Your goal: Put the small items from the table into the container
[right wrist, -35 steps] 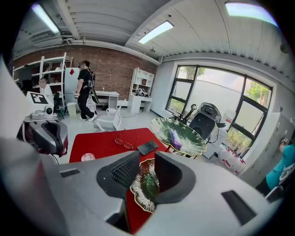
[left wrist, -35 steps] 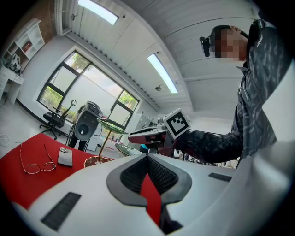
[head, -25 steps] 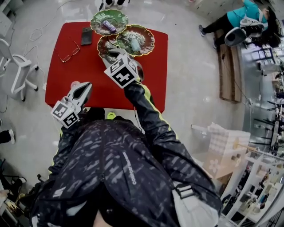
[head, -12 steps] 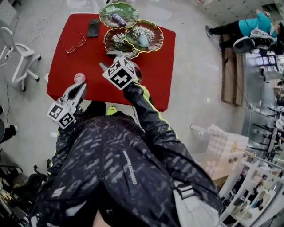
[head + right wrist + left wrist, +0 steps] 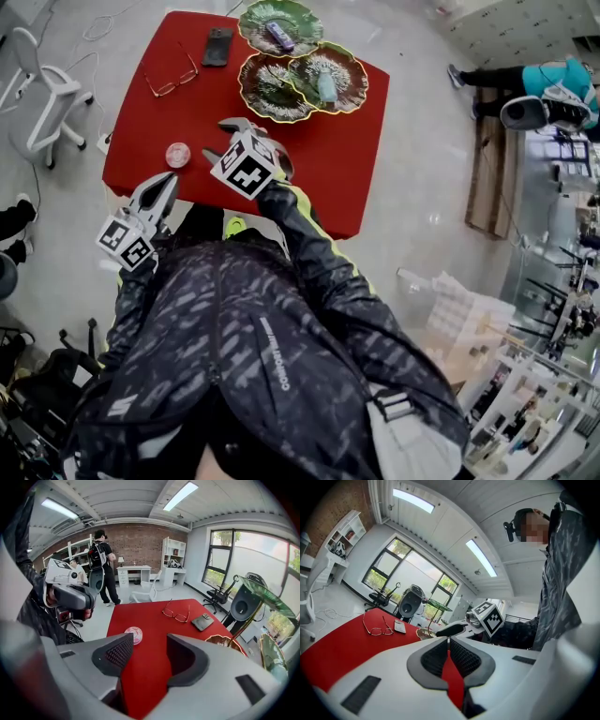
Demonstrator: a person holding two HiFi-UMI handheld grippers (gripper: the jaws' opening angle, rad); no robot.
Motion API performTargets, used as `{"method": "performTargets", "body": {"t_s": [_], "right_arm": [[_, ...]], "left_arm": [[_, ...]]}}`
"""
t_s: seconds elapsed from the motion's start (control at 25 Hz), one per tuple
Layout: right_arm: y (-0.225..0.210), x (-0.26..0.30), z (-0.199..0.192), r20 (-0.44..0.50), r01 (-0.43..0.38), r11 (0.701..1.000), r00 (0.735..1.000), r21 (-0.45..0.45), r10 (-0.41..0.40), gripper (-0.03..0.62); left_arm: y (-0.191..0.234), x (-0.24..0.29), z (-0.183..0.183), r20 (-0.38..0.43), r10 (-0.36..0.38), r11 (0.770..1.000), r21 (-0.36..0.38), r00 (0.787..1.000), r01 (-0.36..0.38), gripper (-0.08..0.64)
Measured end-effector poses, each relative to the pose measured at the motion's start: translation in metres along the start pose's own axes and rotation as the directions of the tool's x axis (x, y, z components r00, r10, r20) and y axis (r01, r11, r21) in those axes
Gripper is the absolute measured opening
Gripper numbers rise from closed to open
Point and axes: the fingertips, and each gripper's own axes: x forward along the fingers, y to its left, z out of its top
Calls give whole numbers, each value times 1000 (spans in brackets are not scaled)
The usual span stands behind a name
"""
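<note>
small pink round tin point(image 5: 177, 154) lies near the left edge of the red counter point(image 5: 319, 178), not yet collected. wire-rimmed glasses point(image 5: 171, 82) and a dark phone point(image 5: 217, 46) lie out too. two of the leaf-shaped green dishes point(image 5: 361, 89) already hold an item each. right tongs point(image 5: 150, 656) are opening near the tin, empty; left tongs point(image 5: 449, 641) are pressed together, empty.

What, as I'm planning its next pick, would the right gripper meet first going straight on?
Probably bare red table: the right gripper has opening, empty jaws, and the pink tin lies just left of that line.
</note>
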Motion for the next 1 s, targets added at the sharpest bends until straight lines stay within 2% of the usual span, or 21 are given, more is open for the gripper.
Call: {"method": "performTargets", "body": {"t_s": [0.44,1.0], "right_arm": [[25,40,2,-37,-103,994,994,-41,102,245],[65,98,6,-79,-219,970,974,-103,212,276]], "left_arm": [[31,-16,-6,5,65,997,-28,998,-65,12],[72,-46,-13,23,135,988,-77,991,-132,12]]}}
